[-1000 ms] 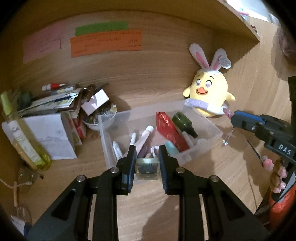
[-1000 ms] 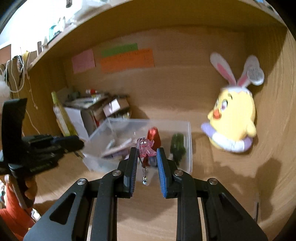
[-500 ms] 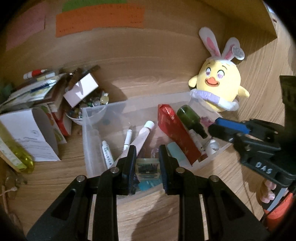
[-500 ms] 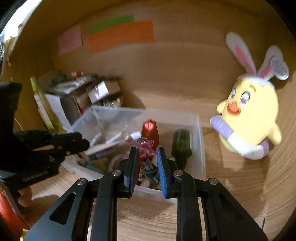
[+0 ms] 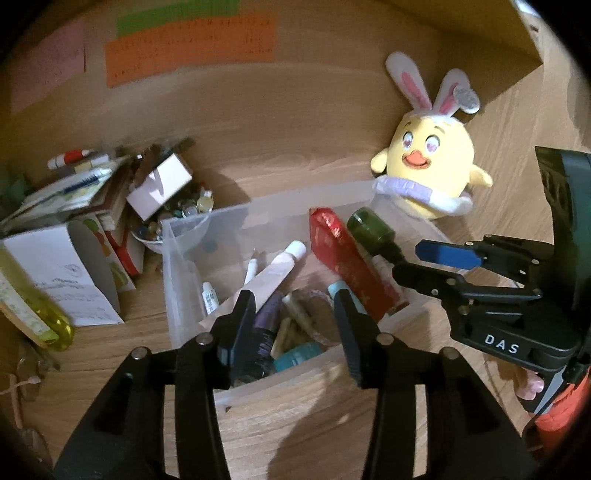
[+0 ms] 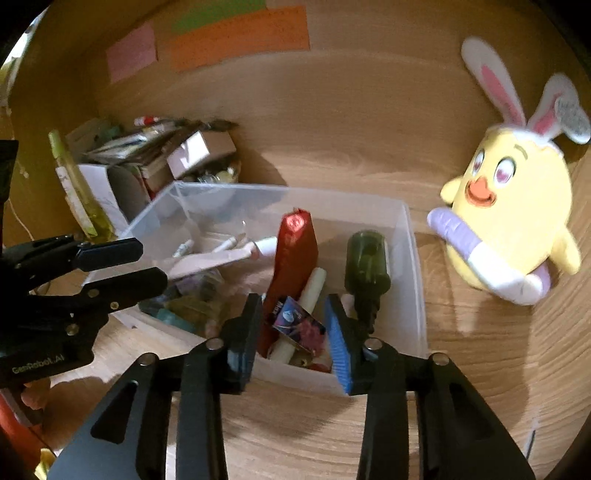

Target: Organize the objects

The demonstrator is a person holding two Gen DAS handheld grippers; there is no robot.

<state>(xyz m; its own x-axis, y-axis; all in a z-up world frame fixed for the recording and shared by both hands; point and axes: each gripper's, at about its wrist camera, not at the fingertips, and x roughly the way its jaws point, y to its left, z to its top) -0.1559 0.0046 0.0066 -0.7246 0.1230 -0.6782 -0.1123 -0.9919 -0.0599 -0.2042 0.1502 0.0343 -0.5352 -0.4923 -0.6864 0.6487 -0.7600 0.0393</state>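
Above a clear plastic bin point(image 5: 184, 258) on a wooden desk point(image 5: 295, 424): left gripper point(image 5: 295, 325) and right gripper point(image 6: 293, 332), jaws opening, nothing pinched. Inside: red packet point(image 6: 295, 251), green bottle point(image 6: 367, 258), tubes. Beside it, yellow plush chick point(image 6: 513, 206).

Clear plastic bin point(image 6: 412, 258). Beyond fingers: glossy red packet point(image 6: 295, 247), dark green bottle point(image 6: 367, 266). Right of fingers: yellow plush chick point(image 6: 517, 210), pink-white ears, lilac collar. Far behind: orange note point(image 5: 192, 48), green note point(image 5: 173, 18).
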